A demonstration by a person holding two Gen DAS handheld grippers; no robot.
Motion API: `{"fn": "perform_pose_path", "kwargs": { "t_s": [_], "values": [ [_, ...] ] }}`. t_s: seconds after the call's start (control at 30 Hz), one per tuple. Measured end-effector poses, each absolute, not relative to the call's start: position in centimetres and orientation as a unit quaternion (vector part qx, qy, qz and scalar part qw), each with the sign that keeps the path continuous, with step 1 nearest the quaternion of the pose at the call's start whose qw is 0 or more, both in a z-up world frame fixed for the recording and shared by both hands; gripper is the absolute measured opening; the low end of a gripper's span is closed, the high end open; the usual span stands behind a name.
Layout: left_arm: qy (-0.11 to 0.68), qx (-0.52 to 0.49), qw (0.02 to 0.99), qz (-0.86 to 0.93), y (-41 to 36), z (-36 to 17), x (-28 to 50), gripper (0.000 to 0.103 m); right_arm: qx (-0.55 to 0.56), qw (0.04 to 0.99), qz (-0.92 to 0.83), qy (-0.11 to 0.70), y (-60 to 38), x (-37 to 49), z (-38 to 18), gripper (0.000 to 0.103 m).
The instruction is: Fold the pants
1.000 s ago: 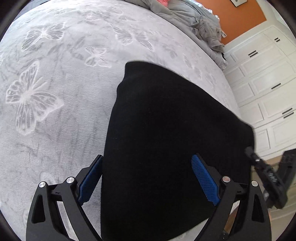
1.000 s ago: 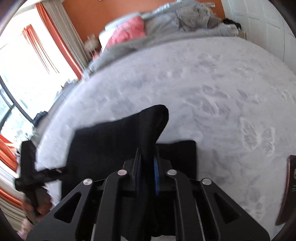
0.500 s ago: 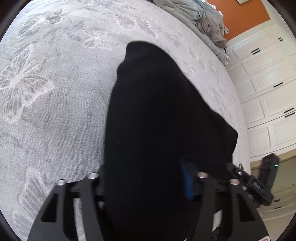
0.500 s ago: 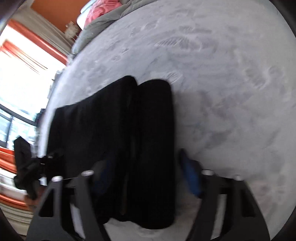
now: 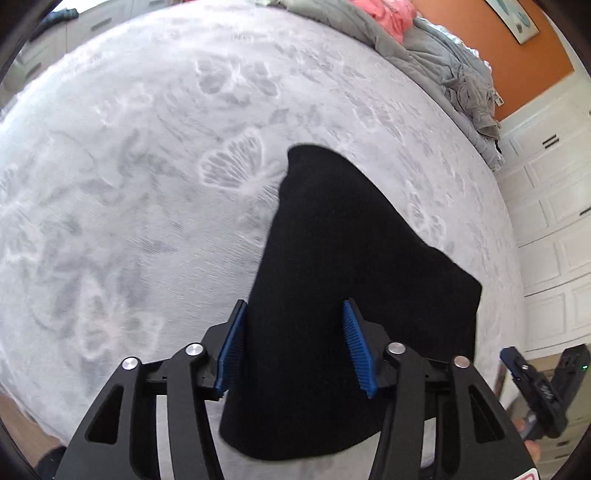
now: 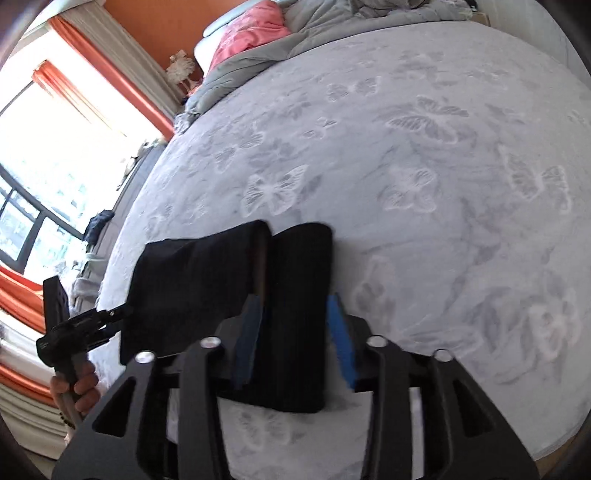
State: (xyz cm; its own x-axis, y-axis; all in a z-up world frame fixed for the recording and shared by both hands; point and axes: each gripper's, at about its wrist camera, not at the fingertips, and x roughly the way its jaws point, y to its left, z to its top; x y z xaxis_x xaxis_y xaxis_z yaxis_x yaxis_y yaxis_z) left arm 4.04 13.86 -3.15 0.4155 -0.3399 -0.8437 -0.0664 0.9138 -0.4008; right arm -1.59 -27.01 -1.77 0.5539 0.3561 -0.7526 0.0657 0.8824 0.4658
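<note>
Black knit pants (image 5: 351, 295), folded into a thick, soft bundle, lie on the pale grey bed cover embossed with butterflies (image 5: 129, 184), lower centre-right of the left wrist frame. Far tip of the bundle narrows to a rounded point; near end bulges, rounded, between the fingers.

Left gripper (image 5: 297, 347): jaws parted to a medium gap, ribbed blue pads (image 5: 356, 347) flanking the cloth on both sides. Left pad sits at the fabric's edge; whether either pad presses it, cannot tell.

Right wrist frame: pants (image 6: 291, 314) show as two parallel folded sections with a narrow seam-like gap between them. Right gripper (image 6: 295, 332) spread apart, straddling the right-hand section; its blue pads are blurred. The left gripper appears lower left in this frame, at the bundle's left corner, a hand (image 6: 79, 387) on its handle.

Open room: wide bare cover to the left and top of the left wrist frame, and across the right half of the right wrist frame. Bed's edge curves along the lower right there. Rumpled grey duvet (image 6: 332, 22) and pink pillow (image 6: 247, 37) bound the top. White panelled cabinet doors (image 5: 554, 221) stand at right edge, left wrist frame.
</note>
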Motion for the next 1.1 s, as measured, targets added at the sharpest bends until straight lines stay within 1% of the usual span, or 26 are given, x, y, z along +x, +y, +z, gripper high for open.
{"fn": "perform_pose_path", "kwargs": {
  "t_s": [0.03, 0.07, 0.1, 0.13, 0.23, 0.27, 0.3, 0.33, 0.37, 0.4, 0.47, 0.53, 0.57, 0.63, 0.7, 0.73, 0.77, 0.83, 0.87, 0.9, 0.97, 1.0, 1.03, 1.07, 1.1],
  "values": [
    [0.516, -0.170, 0.836, -0.071, 14.2, -2.4, 3.5, 0.057, 0.213, 0.855, 0.092, 0.465, -25.6, -1.8, -1.9, 0.078],
    [0.494, -0.149, 0.855, -0.056, 14.6, -1.7, 2.6, 0.062, 0.193, 0.859, 0.097, 0.465, -24.1, -1.8, -2.1, 0.080],
    [0.473, -0.133, 0.870, -0.043, 14.9, -1.0, 2.1, 0.072, 0.165, 0.859, 0.099, 0.475, -22.2, -1.4, -2.9, 0.080],
    [0.454, -0.122, 0.882, -0.035, 15.2, -0.4, 2.1, 0.075, 0.150, 0.855, 0.097, 0.487, -21.0, -1.2, -3.7, 0.080],
    [0.434, -0.107, 0.894, -0.037, 14.8, 0.4, 2.5, 0.077, 0.119, 0.849, 0.073, 0.510, -18.6, 0.0, -6.5, 0.082],
    [0.435, -0.107, 0.893, -0.044, 14.7, 0.4, 2.7, 0.078, 0.114, 0.852, 0.064, 0.508, -18.1, 0.3, -7.0, 0.080],
    [0.437, -0.110, 0.891, -0.050, 14.6, 0.3, 3.0, 0.078, 0.111, 0.857, 0.056, 0.500, -17.8, 0.3, -6.8, 0.074],
    [0.441, -0.113, 0.889, -0.058, 15.1, 0.3, 3.3, 0.078, 0.102, 0.861, 0.054, 0.496, -17.4, 0.3, -6.1, 0.048],
    [0.443, -0.112, 0.887, -0.062, 14.7, 0.3, 3.4, 0.078, 0.092, 0.866, 0.050, 0.488, -17.1, 0.3, -5.1, 0.017],
    [0.443, -0.111, 0.887, -0.066, 14.4, 0.5, 3.6, 0.078, 0.099, 0.871, 0.059, 0.477, -17.4, 0.5, -3.5, 0.002],
    [0.436, -0.109, 0.890, -0.075, 13.4, 1.3, 3.7, 0.078, 0.149, 0.877, 0.111, 0.442, -18.2, 0.1, 0.0, 0.003],
    [0.428, -0.109, 0.893, -0.083, 12.9, 1.8, 3.1, 0.078, 0.129, 0.903, 0.111, 0.394, -18.2, -0.9, 4.2, 0.003],
    [0.426, -0.111, 0.894, -0.086, 12.8, 1.9, 3.0, 0.078, 0.132, 0.906, 0.122, 0.383, -18.4, -1.4, 5.5, 0.005],
    [0.425, -0.111, 0.894, -0.091, 12.8, 2.0, 2.8, 0.079, 0.137, 0.899, 0.136, 0.394, -18.7, -1.5, 5.6, 0.009],
    [0.429, -0.111, 0.892, -0.089, 12.8, 1.8, 3.0, 0.079, 0.130, 0.889, 0.104, 0.426, -19.1, -1.1, 2.7, 0.031],
    [0.432, -0.114, 0.890, -0.089, 12.8, 1.6, 3.1, 0.079, 0.136, 0.877, 0.096, 0.450, -19.3, -0.9, 1.0, 0.051],
    [0.436, -0.118, 0.887, -0.092, 12.8, 1.5, 3.2, 0.079, 0.147, 0.864, 0.086, 0.474, -19.6, -0.6, -0.7, 0.053],
    [0.445, -0.130, 0.881, -0.099, 12.9, 1.2, 3.4, 0.079, 0.185, 0.835, 0.092, 0.509, -19.9, -0.3, -4.4, 0.053],
    [0.446, -0.135, 0.879, -0.101, 12.9, 1.1, 3.5, 0.079, 0.192, 0.830, 0.093, 0.515, -19.9, -0.4, -5.3, 0.053],
    [0.446, -0.137, 0.879, -0.101, 12.9, 1.1, 3.5, 0.079, 0.192, 0.828, 0.097, 0.517, -19.5, -0.4, -6.0, 0.053],
    [0.446, -0.134, 0.880, -0.098, 12.8, 1.0, 3.6, 0.079, 0.198, 0.829, 0.103, 0.513, -19.1, -0.3, -6.6, 0.057],
    [0.447, -0.133, 0.879, -0.098, 12.8, 1.0, 3.6, 0.079, 0.199, 0.831, 0.107, 0.509, -18.8, -0.2, -6.7, 0.054],
    [0.449, -0.134, 0.878, -0.098, 12.8, 0.9, 3.7, 0.079, 0.190, 0.834, 0.108, 0.507, -18.3, 0.0, -6.8, 0.035],
    [0.452, -0.134, 0.877, -0.098, 12.8, 0.8, 3.8, 0.079, 0.181, 0.835, 0.110, 0.508, -17.7, 0.1, -6.6, 0.021],
    [0.454, -0.135, 0.875, -0.098, 12.8, 0.7, 3.9, 0.079, 0.178, 0.838, 0.116, 0.503, -17.3, 0.1, -5.9, 0.017]
  ]
}}
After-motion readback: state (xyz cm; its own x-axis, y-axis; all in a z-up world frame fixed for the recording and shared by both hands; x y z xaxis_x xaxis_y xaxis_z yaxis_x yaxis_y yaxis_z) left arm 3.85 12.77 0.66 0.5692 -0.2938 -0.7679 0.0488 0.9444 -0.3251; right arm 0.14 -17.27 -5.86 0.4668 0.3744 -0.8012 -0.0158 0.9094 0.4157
